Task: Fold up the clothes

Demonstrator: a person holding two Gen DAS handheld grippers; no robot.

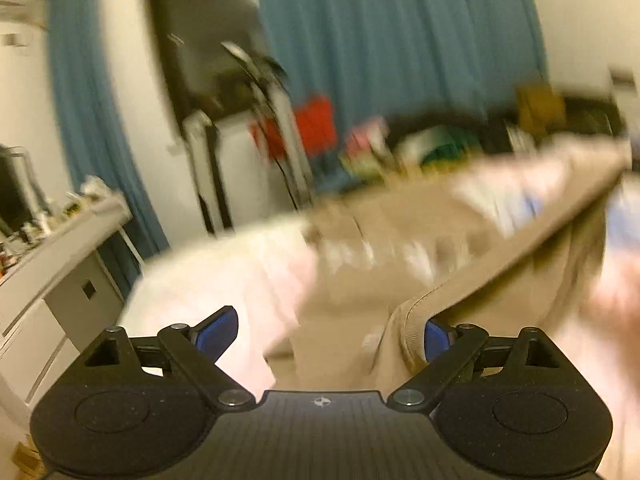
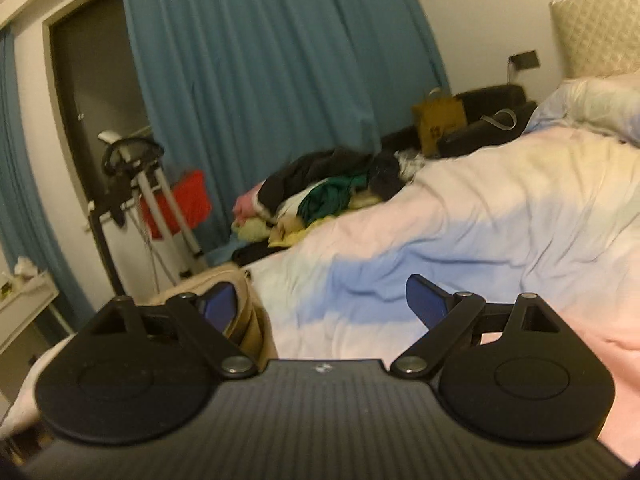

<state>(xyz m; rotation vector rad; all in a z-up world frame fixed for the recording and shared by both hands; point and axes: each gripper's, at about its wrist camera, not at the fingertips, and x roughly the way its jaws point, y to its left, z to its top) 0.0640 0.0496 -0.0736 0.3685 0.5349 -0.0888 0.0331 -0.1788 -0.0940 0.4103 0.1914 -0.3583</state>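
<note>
Both your grippers, left gripper [image 1: 330, 334] and right gripper [image 2: 320, 304], stand spread wide, gripping nothing; one beige cloth garment [image 1: 400, 240] drapes against the left's blue finger [image 1: 434, 338].

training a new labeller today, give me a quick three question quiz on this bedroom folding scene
1. True or false: the left tongs are clamped shut on the beige garment.
2. What colour are the curtains: A green, B blue, C white?
3. Fill in: the heap of unfolded clothes lies on the far side of the ____.

Key: 1 false, they stand wide with cloth draped over one pad. 2 B. 3 bed.
</note>
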